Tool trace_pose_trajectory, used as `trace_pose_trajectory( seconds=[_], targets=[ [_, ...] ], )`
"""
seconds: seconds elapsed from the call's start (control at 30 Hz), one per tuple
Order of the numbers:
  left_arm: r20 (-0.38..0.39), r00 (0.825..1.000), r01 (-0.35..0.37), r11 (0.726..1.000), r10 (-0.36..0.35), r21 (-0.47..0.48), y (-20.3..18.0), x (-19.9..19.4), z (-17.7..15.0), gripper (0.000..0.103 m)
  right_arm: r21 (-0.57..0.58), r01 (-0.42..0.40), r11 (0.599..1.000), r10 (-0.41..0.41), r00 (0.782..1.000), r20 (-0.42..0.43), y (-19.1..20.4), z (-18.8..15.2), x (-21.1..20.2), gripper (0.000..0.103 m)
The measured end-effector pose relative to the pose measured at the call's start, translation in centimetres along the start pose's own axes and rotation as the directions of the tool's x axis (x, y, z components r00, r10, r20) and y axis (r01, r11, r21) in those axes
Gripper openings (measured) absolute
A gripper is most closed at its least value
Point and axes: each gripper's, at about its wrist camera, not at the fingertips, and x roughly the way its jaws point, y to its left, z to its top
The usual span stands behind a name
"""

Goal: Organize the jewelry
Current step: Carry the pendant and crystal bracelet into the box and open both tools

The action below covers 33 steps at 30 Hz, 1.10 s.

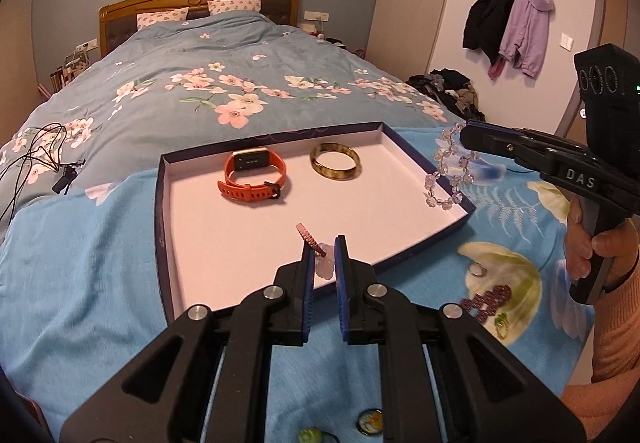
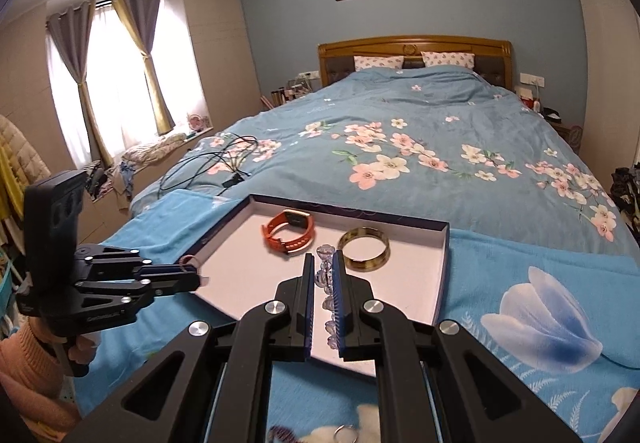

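Left wrist view showed our left gripper point(image 1: 325, 243) clamped on a pink cord with a pale pendant point(image 1: 316, 243) over the tray point(image 1: 424, 163) at six o'clock; our right gripper point(image 1: 464, 135) pinched the bead bracelet point(image 1: 450, 171) at three o'clock.

Watch point(image 1: 252, 175) left of bangle point(image 1: 336, 165) in tray point(image 1: 400, 255), tray on bed point(image 1: 208, 83)

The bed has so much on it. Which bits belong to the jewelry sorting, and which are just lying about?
Part of the job:
- tray
- orange watch
- amber bangle
- clear bead bracelet, held by right gripper
- pink-corded pendant, held by left gripper
- silver ring
- purple beads

Lying about:
- black cables
- hung jackets
- clothes pile
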Motion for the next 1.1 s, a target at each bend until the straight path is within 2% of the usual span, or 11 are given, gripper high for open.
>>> trace_pose_trajectory(
  seconds=[0.7, 1.1],
  targets=[
    [-0.087, 0.995, -0.052, 0.998, 0.049, -0.041, 3.0, 5.7, 1.9, 0.01, 0.001, 0.085, 0.996, -0.085, 0.995, -0.057, -1.6, 1.4, 6.3, 0.007],
    [-0.142, 0.989, -0.049, 0.996, 0.039, -0.07, 4.3, 8.5, 2.7, 0.01, -0.04, 0.03, 0.999, -0.035, 0.99, -0.134, 0.5, 0.8, 9.7, 0.007]
  ],
)
